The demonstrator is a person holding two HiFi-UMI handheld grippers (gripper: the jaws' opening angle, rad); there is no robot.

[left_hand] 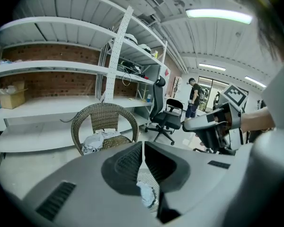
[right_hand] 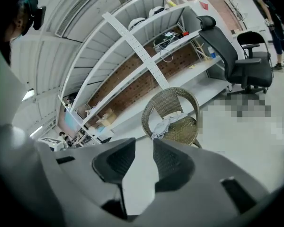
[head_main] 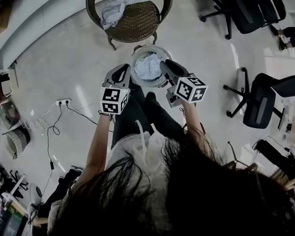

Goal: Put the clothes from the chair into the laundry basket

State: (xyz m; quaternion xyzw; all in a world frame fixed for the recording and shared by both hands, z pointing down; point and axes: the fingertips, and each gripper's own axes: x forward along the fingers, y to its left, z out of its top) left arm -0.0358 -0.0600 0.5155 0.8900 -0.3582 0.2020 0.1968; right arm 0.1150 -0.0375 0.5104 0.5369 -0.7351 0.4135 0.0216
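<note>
Tall white metal shelving lines a red-brick wall. A black swivel office chair stands on the pale glossy floor beside the shelving; ceiling strip lights glow above it.

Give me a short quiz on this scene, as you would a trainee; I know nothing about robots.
1. True or false: the seat of the brown wicker chair is bare.
2. What lies in the round white slatted laundry basket? A) a pale crumpled cloth B) shoes C) nothing
3. Fill in: between its jaws, the right hand-held gripper holds ____.
Key: 1 false, a pale grey garment lies on it; 2 A; 3 nothing.
</note>
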